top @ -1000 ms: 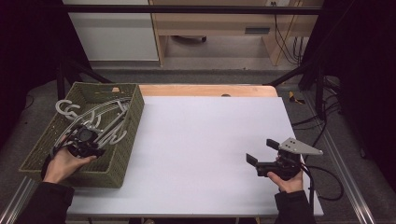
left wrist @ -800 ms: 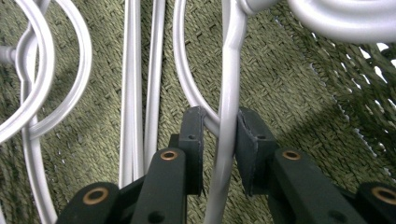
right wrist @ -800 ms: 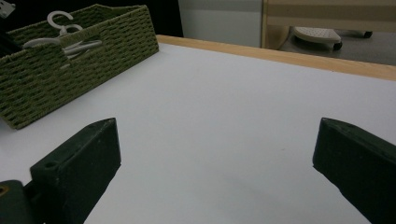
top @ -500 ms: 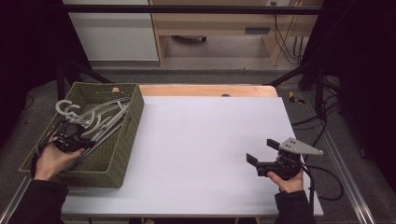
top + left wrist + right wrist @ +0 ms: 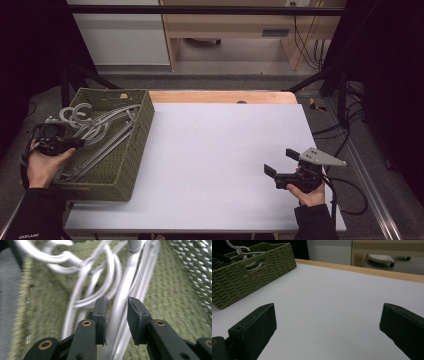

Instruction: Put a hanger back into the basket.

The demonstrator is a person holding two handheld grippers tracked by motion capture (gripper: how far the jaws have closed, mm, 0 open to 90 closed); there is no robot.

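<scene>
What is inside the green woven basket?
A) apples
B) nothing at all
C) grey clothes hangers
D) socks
C: grey clothes hangers lie piled in the green woven basket, with their hooks near its far left corner, and the left gripper view shows one hanger's bar running between that gripper's jaws.

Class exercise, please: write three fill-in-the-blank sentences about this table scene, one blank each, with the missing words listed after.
1. The grey hangers lie in a green woven ____.
2. A hanger's arm passes between the jaws of the ____ gripper.
3. The right gripper is held over the white ____ with nothing between its jaws.

Missing words: basket; left; table
</scene>
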